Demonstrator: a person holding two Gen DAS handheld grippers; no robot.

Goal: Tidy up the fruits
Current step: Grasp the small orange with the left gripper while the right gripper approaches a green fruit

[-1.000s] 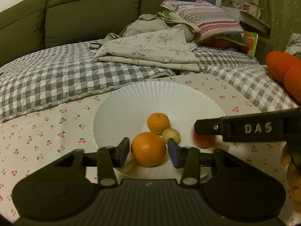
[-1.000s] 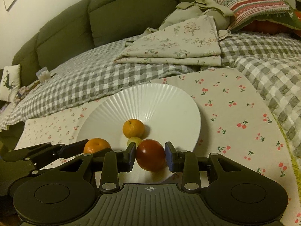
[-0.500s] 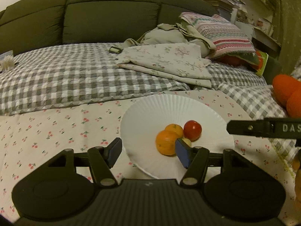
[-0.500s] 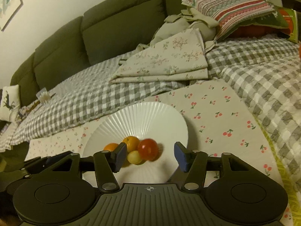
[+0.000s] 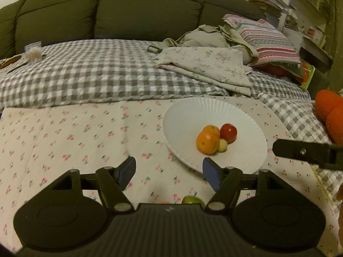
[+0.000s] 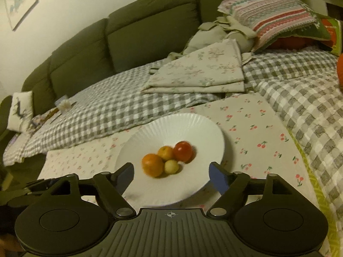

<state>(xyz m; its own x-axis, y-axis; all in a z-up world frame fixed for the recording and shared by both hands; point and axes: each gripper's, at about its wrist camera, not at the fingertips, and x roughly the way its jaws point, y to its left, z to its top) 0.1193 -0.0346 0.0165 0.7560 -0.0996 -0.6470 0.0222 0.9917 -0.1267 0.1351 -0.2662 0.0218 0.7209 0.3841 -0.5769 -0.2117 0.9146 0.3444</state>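
Note:
A white ribbed plate (image 5: 246, 126) (image 6: 193, 124) sits on the cherry-print cloth. It holds two oranges, the nearer one (image 5: 206, 142) (image 6: 152, 164) larger, a red fruit (image 5: 228, 132) (image 6: 182, 151) and a small yellow fruit (image 5: 222, 145) (image 6: 171, 166). My left gripper (image 5: 169, 173) is open and empty, above the cloth left of the plate. My right gripper (image 6: 171, 176) is open and empty, just short of the plate's near rim. A green fruit (image 5: 192, 199) peeks out under the left gripper's body, with an orange sliver beside it.
The cherry-print cloth (image 5: 75, 139) lies on a checked blanket (image 5: 96, 75). Folded floral fabric (image 5: 205, 64) and a striped pillow (image 5: 268, 40) lie behind. Orange plush shapes (image 5: 330, 111) are at the right. A green sofa back (image 5: 128, 10) closes the far side.
Both grippers let go of their fruits, opened and pulled back from the plate. The orange and the red fruit now rest on the plate. The left gripper swung leftward.

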